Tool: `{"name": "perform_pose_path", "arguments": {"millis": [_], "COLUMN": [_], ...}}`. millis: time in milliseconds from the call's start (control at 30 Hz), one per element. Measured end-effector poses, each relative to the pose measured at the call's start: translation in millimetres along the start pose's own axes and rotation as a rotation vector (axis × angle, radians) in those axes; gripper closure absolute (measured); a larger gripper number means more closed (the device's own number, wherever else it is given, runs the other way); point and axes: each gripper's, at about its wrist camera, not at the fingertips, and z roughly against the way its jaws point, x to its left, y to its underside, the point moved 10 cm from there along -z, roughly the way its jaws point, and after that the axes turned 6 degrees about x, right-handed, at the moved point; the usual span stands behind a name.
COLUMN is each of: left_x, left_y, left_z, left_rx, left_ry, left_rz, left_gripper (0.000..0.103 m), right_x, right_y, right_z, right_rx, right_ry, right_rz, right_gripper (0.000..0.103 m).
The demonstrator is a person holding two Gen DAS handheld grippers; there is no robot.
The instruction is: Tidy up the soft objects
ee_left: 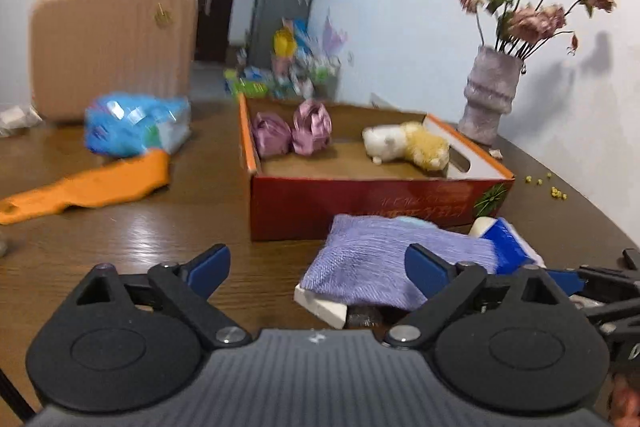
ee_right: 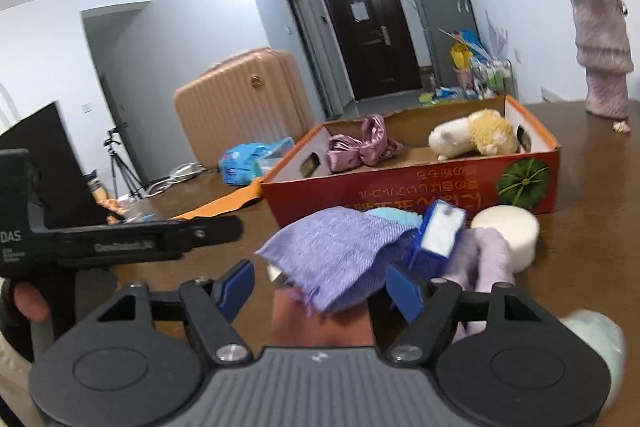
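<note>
A red cardboard box (ee_left: 360,205) (ee_right: 400,193) stands open on the brown table. Inside lie a pink satin bundle (ee_left: 294,131) (ee_right: 362,147) and a white and yellow plush toy (ee_left: 408,145) (ee_right: 474,137). A purple cloth (ee_left: 384,263) (ee_right: 332,255) lies in front of the box over a pile with a blue and white packet (ee_left: 506,243) (ee_right: 438,239) and white foam (ee_left: 320,303). My left gripper (ee_left: 318,267) is open, just before the cloth. My right gripper (ee_right: 320,287) is open with the cloth's edge between its fingers.
An orange cloth (ee_left: 88,185) and a blue plastic bag (ee_left: 136,125) lie left of the box. A white foam cylinder (ee_right: 506,235) sits right of the pile. A pink suitcase (ee_left: 112,43) stands behind. A vase of dried flowers (ee_left: 490,91) stands at the right.
</note>
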Motion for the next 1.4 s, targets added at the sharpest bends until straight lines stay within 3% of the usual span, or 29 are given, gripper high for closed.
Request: {"name": "perform_pose_path", "arguments": {"millis": [100, 200, 233, 333, 367, 400, 500, 633, 700, 800, 967, 1067, 1100, 1133, 1233, 1400], "left_x": [7, 6, 5, 7, 6, 5, -5, -26, -37, -51, -78, -92, -94, -96, -89, -88], "left_y": [1, 5, 6, 4, 5, 5, 3, 9, 23, 59, 132, 162, 169, 173, 172, 163], "left_z": [-32, -46, -44, -37, -34, -31, -6, 54, 81, 112, 134, 137, 138, 139, 141, 139], "left_rx": [0.079, 0.129, 0.131, 0.115, 0.116, 0.111, 0.064, -0.052, -0.070, -0.067, 0.047, 0.112, 0.122, 0.124, 0.102, 0.072], "left_ry": [0.095, 0.233, 0.277, 0.261, 0.263, 0.265, 0.246, 0.223, 0.218, 0.197, 0.199, 0.209, 0.205, 0.201, 0.159, 0.187], "left_rz": [0.059, 0.111, 0.131, 0.115, 0.116, 0.119, 0.100, 0.068, 0.072, 0.071, 0.112, 0.099, 0.092, 0.082, 0.104, 0.131], "left_gripper": [0.019, 0.051, 0.059, 0.093, 0.094, 0.095, 0.095, 0.095, 0.095, 0.095, 0.095, 0.092, 0.091, 0.087, 0.055, 0.055], "right_x": [-10, -20, -22, -22, -21, -20, -11, 5, 12, 24, 17, 3, -3, -7, -17, -19], "right_y": [-1, 2, 3, 4, 3, 1, -3, -5, 1, 27, 85, 111, 115, 118, 115, 113], "right_z": [-19, -31, -34, -37, -36, -33, -15, 28, 48, 77, 99, 106, 106, 109, 118, 116], "right_rx": [0.014, 0.033, 0.039, 0.035, 0.026, 0.016, -0.014, -0.076, -0.068, -0.013, 0.125, 0.169, 0.168, 0.158, 0.086, 0.025], "right_ry": [0.060, 0.066, 0.067, 0.047, 0.049, 0.061, 0.057, 0.001, -0.042, -0.090, -0.113, -0.080, -0.046, -0.015, 0.008, 0.045], "right_rz": [-0.008, -0.038, -0.040, -0.048, -0.041, -0.025, 0.020, 0.068, 0.090, 0.154, 0.184, 0.151, 0.137, 0.124, 0.059, 0.021], "right_gripper": [0.035, 0.038, 0.050, 0.080, 0.083, 0.090, 0.093, 0.094, 0.094, 0.094, 0.094, 0.077, 0.058, 0.047, 0.047, 0.049]}}
